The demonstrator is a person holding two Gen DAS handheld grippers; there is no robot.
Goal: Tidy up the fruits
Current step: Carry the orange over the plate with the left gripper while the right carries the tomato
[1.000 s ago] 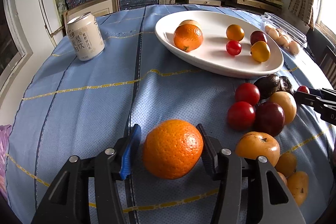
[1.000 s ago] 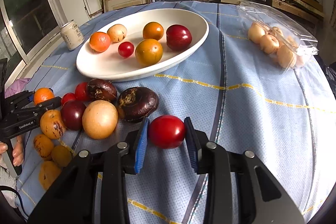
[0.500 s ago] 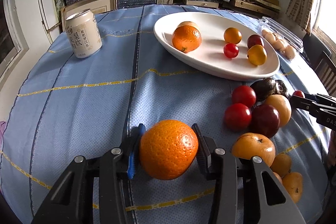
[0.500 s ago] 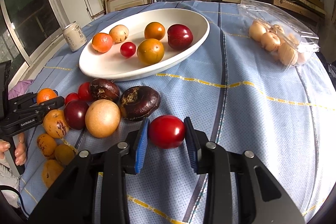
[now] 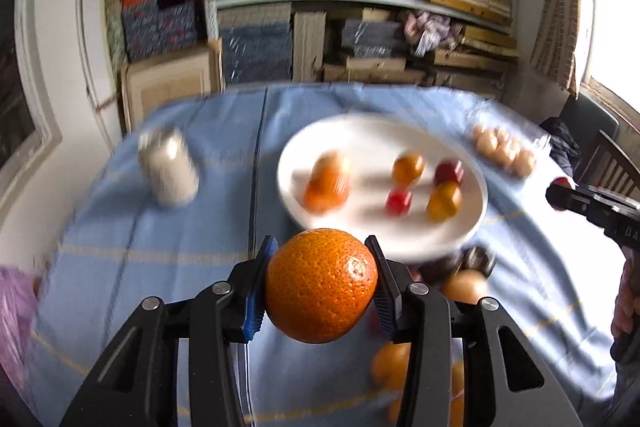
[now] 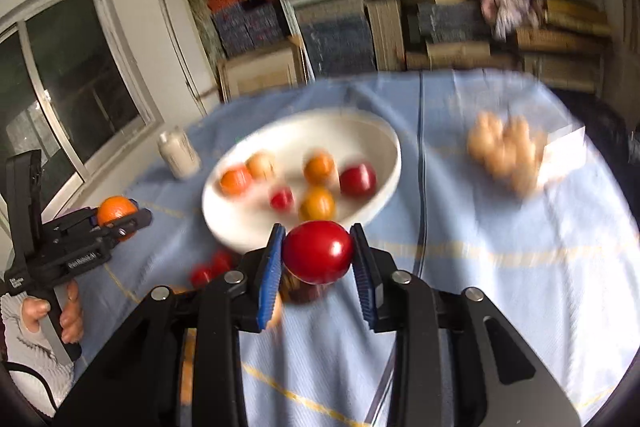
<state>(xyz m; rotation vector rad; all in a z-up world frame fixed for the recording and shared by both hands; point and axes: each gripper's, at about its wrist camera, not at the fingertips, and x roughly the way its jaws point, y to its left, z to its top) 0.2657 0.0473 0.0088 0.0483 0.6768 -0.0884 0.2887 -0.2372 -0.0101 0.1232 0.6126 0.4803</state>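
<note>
Left gripper pinching the orange across its widest part, clear of the cloth. Right gripper clamped on the red fruit, likely a tomato. White plate just ahead of both, 2 loads ready for it.

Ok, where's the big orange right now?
The orange is clamped in the left gripper, off the tablecloth, just short of the white plate; the right wrist view shows it at far left.
</note>
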